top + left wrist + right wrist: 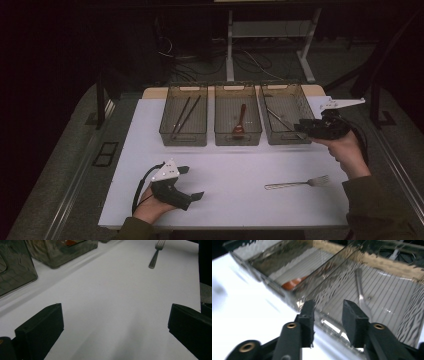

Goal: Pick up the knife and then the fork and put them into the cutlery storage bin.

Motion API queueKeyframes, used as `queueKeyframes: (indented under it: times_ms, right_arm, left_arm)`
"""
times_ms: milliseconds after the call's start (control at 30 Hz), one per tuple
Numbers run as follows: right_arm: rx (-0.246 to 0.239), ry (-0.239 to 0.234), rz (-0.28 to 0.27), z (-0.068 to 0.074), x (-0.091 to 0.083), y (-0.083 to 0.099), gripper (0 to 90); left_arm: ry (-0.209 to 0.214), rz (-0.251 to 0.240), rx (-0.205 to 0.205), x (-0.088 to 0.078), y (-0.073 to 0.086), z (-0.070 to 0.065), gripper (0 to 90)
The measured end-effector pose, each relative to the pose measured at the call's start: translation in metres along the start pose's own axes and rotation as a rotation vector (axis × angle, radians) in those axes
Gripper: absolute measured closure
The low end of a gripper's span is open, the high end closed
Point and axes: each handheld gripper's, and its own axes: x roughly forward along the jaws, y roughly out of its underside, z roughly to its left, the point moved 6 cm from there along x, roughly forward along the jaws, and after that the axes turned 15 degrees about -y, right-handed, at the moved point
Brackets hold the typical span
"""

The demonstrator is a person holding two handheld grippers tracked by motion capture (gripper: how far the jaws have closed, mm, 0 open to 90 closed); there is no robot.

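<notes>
Nearest the person, the left gripper (192,183) rests low over the white worktop (235,165), its fingers (40,331) spread wide with nothing between them. To its right a fork (298,184) lies flat on the worktop, well apart from both grippers. Farther off, the right gripper (302,128) hangs at the near rim of the right-hand bin (285,119), its fingers (352,320) parted and empty. Inside that bin lies another fork (361,293). The middle bin (238,120) holds a red spoon (240,122), the left bin (184,120) chopsticks (185,115).
</notes>
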Motion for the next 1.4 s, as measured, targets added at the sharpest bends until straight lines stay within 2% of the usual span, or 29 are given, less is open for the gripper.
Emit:
queueKeyframes:
  times_ms: [100,467,667,967,1100,1400]
  right_arm:
    - [-0.016,-0.002,0.031,0.006,0.001,0.012,69.1]
    - [-0.024,-0.04,0.131,0.017,0.003,0.047,88.7]
    - [-0.024,-0.04,0.187,0.02,0.001,0.062,88.9]
    - [-0.004,-0.012,0.29,0.016,-0.003,0.09,88.9]
    - [0.0,-0.017,0.35,0.015,-0.002,0.102,88.9]
    - [-0.013,0.01,0.477,0.014,-0.005,0.123,88.9]
  left_arm:
    - [-0.001,-0.001,-0.001,0.0,0.0,0.0,0.0]
    - [-0.003,0.0,0.003,-0.001,0.0,0.001,0.0]
    - [-0.002,0.0,0.004,-0.001,0.001,0.001,0.0]
    - [-0.002,0.007,0.008,0.0,0.001,0.0,0.0]
    - [-0.005,0.007,0.009,-0.001,0.001,0.001,0.0]
    - [-0.002,0.01,0.012,0.0,0.002,0.0,0.0]
